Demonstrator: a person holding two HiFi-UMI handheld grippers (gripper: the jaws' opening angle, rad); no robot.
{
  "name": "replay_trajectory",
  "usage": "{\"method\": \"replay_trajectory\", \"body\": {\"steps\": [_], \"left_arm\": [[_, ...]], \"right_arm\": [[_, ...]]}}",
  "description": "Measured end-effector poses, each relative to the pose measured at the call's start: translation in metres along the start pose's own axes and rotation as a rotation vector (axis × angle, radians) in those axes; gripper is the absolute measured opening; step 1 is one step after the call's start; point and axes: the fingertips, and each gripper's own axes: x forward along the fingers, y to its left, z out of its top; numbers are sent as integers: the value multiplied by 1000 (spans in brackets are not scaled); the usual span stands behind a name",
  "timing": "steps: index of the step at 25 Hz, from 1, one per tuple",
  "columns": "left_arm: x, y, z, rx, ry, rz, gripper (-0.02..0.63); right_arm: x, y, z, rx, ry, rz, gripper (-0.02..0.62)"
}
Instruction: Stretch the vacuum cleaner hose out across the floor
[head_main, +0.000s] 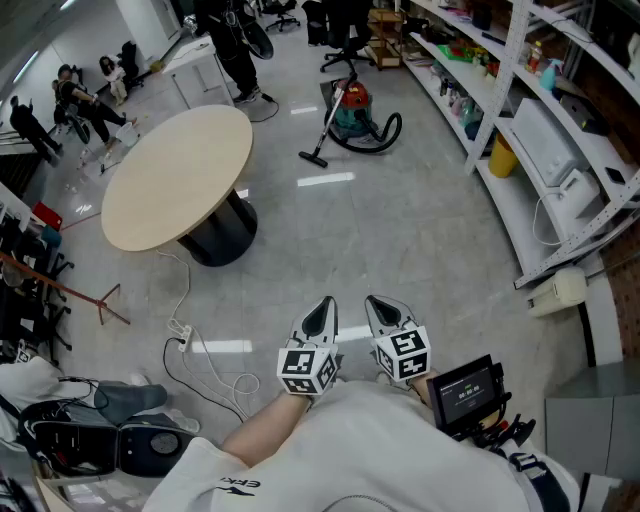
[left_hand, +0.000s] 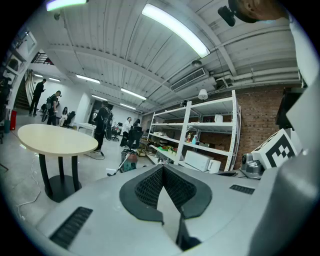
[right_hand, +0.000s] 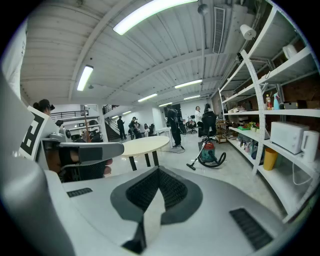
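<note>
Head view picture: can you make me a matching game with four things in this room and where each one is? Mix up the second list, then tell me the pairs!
Things
1. round beige-topped table
2. red and green canister vacuum cleaner
3. yellow plastic container
4. white power strip

Places
A. tucked at the foot of the white metal shelf rack
B. lying on the floor, closest to the person
C. far across the floor, with its black hose curled beside it
D. standing on a black round base

Pairs: 1-D, 2-C, 3-A, 4-B
</note>
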Motion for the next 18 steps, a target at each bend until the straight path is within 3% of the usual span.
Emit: {"method": "replay_trajectory", "body": {"steps": [18], "left_arm": [[-6, 5, 6, -18, -2, 24, 2]], "right_arm": [[1, 5, 7, 17, -1, 4, -2]]}}
